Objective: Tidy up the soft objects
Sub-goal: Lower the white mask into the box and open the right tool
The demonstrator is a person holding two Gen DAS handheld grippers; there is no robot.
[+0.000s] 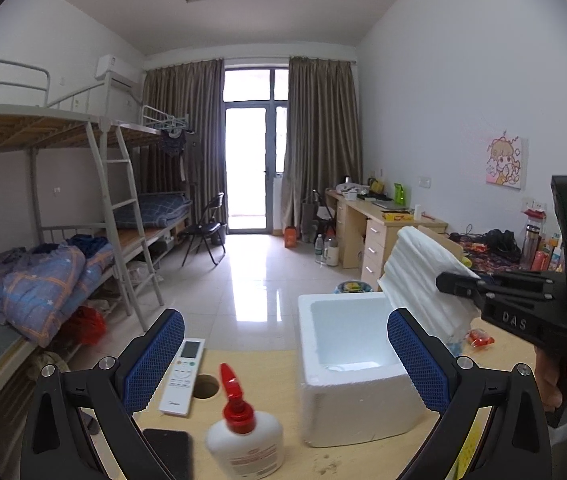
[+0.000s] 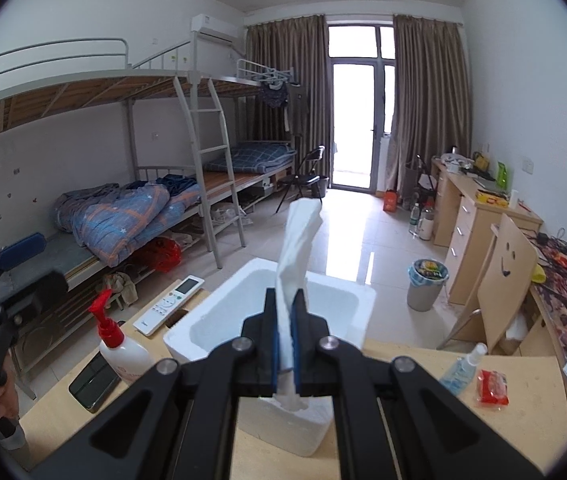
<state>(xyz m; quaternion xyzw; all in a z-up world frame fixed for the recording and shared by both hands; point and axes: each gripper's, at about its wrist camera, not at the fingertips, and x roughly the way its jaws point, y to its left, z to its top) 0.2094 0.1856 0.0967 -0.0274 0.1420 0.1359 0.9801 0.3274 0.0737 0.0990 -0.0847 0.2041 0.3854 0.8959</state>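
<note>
A white foam box (image 1: 347,364) stands open and looks empty on the wooden table; it also shows in the right wrist view (image 2: 219,324). My right gripper (image 2: 286,316) is shut on a white soft foam sheet (image 2: 297,240) and holds it upright above the box. In the left wrist view the sheet (image 1: 419,276) hangs over the box's right rim, pinched by the right gripper (image 1: 449,284). My left gripper (image 1: 283,356) is open and empty, its blue pads either side of the box's near left part. The left gripper shows at the far left of the right wrist view (image 2: 19,256).
On the table (image 1: 267,360) lie a white remote (image 1: 183,376), a white bottle with a red pump (image 1: 243,432), a dark phone (image 1: 167,452), a small spray bottle (image 2: 461,368) and a red packet (image 2: 493,386). A wooden chair (image 2: 503,280), bin (image 2: 427,280) and bunk beds (image 2: 123,208) stand beyond.
</note>
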